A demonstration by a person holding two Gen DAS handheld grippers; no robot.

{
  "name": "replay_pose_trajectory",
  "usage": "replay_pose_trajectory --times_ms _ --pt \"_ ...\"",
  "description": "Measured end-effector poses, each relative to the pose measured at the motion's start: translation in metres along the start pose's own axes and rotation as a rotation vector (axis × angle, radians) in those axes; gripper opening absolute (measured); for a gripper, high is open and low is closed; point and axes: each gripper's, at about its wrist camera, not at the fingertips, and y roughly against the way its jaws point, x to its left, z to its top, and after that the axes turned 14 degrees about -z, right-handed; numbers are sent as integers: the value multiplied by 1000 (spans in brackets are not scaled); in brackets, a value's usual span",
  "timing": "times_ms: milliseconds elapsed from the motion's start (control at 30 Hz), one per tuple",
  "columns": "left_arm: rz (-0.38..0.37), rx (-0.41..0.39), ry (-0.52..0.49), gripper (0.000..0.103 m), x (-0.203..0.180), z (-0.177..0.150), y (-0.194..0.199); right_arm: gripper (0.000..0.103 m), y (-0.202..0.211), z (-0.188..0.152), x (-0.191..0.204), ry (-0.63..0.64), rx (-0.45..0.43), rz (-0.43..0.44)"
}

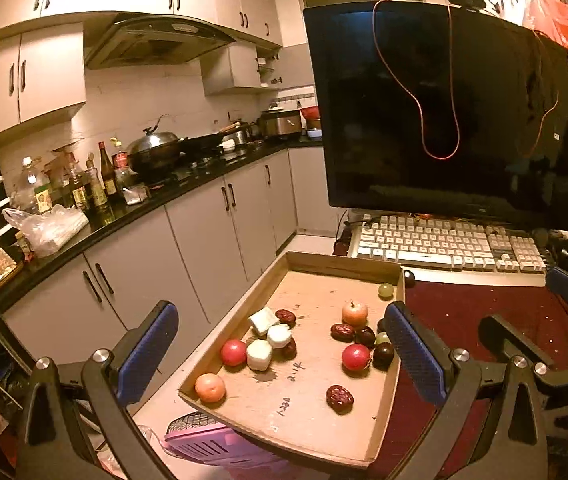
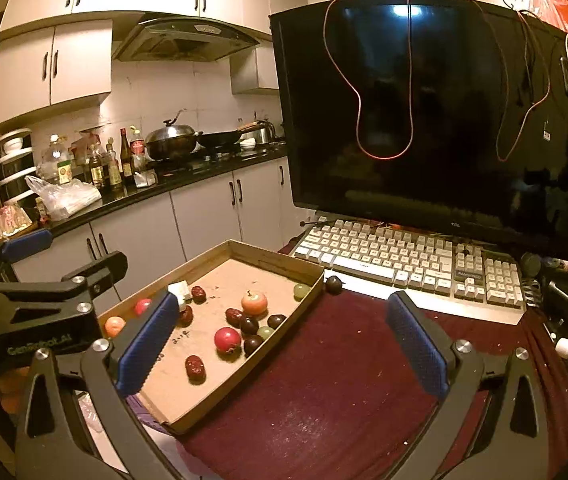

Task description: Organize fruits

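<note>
A shallow cardboard tray (image 1: pixel 348 264) (image 2: pixel 220 404) sits on the table's left edge and holds several small fruits. Among them are red balls (image 1: pixel 355 357) (image 2: pixel 227 339), an orange one (image 1: pixel 209 387), a peach-coloured apple (image 1: pixel 354 313) (image 2: pixel 254 302), white chunks (image 1: pixel 259 354), dark red dates (image 1: pixel 339 399) (image 2: pixel 195 366), dark plums (image 1: pixel 383 355) and a green grape (image 1: pixel 385 290) (image 2: pixel 301 290). One dark plum (image 2: pixel 333 284) lies outside the tray by the keyboard. My left gripper (image 1: pixel 284 352) hangs open over the tray's near end, holding nothing. My right gripper (image 2: pixel 284 340) is open above the maroon cloth, empty.
A white keyboard (image 2: pixel 408 262) and a big dark monitor (image 2: pixel 436 112) stand behind the tray. A maroon cloth (image 2: pixel 324 392) covers the table. A kitchen counter (image 1: pixel 132 208) with bottles and pans runs along the left. A pink slotted basket (image 1: pixel 212 444) sits below the tray's near edge.
</note>
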Motion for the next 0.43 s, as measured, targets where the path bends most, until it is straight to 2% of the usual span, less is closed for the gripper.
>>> replay_pose_trajectory --times_ms 267,433 --pt "-45 -26 12 103 -2 1 -4 103 -16 -1 -14 -53 28 4" --pt "-71 -13 7 103 -6 2 -10 103 -20 1 -24 -91 28 -8"
